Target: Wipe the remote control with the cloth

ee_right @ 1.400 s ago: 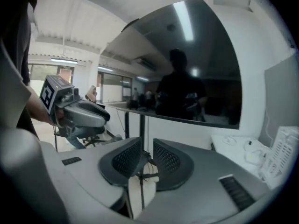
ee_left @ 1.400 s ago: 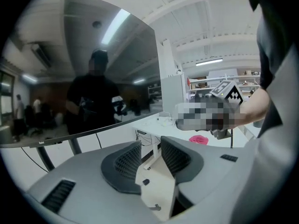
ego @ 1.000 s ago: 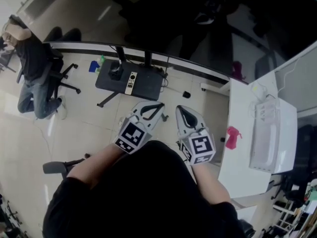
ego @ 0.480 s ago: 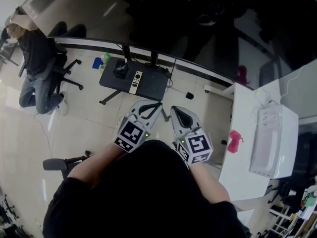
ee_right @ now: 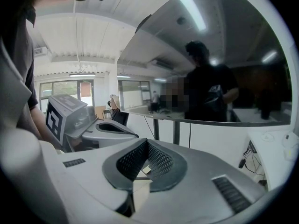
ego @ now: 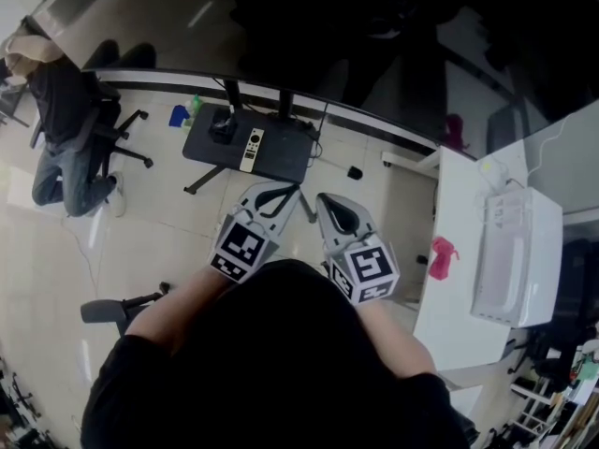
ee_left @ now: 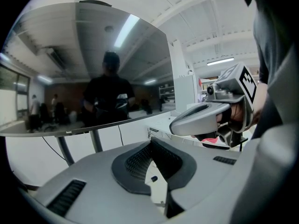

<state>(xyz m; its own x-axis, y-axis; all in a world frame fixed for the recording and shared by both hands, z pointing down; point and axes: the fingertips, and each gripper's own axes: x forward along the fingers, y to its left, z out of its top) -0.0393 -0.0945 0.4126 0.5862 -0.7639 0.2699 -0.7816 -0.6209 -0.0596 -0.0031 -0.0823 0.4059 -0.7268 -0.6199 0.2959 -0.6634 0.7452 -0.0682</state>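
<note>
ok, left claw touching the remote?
Apart. Head view: the left claw, shut and empty, sits short of the remote; a strip of the dark table shows between them.

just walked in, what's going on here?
A person stands holding a hand-held gripper in each hand. The left hand-held gripper and the right hand-held gripper are both shut and empty, side by side in front of the body. The remote control lies untouched on a small dark table ahead. Neither gripper holds a cloth, so wiping hasn't started.
</note>
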